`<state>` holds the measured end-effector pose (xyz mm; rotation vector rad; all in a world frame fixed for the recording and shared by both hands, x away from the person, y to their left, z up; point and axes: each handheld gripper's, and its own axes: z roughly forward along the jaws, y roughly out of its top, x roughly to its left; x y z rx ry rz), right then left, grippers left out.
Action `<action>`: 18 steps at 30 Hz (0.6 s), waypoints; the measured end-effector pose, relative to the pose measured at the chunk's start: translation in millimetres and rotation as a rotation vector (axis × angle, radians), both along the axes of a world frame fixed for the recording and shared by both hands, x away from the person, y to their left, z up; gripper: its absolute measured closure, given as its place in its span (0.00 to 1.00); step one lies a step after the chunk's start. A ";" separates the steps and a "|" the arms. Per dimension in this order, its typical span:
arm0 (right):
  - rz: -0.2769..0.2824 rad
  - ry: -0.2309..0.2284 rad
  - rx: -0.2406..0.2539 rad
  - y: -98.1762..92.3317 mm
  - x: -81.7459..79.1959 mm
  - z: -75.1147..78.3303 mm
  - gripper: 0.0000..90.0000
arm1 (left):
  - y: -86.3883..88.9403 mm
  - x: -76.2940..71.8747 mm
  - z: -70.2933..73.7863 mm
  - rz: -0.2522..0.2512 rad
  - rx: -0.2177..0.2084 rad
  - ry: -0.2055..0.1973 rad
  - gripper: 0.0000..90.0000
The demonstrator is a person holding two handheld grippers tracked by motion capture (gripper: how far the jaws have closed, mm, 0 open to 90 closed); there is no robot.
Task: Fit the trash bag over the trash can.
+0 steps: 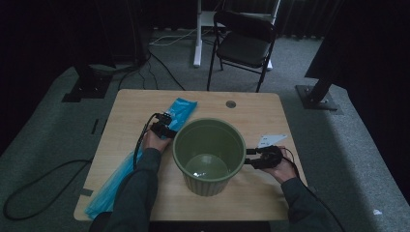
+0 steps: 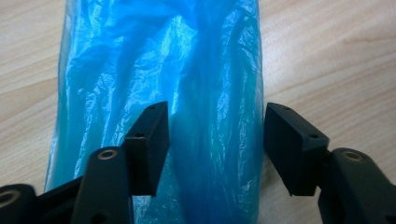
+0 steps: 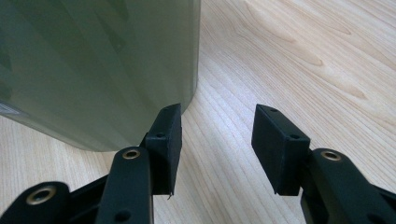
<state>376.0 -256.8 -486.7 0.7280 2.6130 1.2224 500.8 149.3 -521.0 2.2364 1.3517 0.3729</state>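
A blue plastic bag (image 1: pixel 145 157), folded long and flat, is laid on the left part of the wooden table (image 1: pixel 251 108), its long axis running from the near left corner up toward the far middle. A green ribbed bin (image 1: pixel 209 155) is stood upright and empty at the table's middle, just right of the bag's far end. The left gripper (image 1: pixel 163 126) is held over that far end, and in the left gripper view its jaws are seen spread wide across the bag's (image 2: pixel 159 70) right half, one above the film, the other above bare wood past its edge; nothing is gripped. The bag is thus judged nearer the left hand. The right gripper (image 3: pixel 217 135) is held parted and empty beside the bin's (image 3: pixel 98 65) wall. Whether the left jaws touch the film cannot be told, and the bag's near end is hidden partly by a sleeve (image 1: pixel 138 193)
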 end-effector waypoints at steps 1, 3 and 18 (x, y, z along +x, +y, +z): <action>0.001 -0.001 0.000 -0.1 -0.1 0.1 0.58 | -0.2 0.3 0.2 -0.002 0.006 0.001 0.47; 0.000 0.000 0.001 -0.2 -0.1 0.0 0.58 | -0.4 0.7 0.3 -0.006 0.026 -0.004 0.49; 0.008 0.008 -0.003 2.1 -0.8 -1.1 0.58 | 34.5 -4.3 3.1 0.048 0.012 0.013 0.92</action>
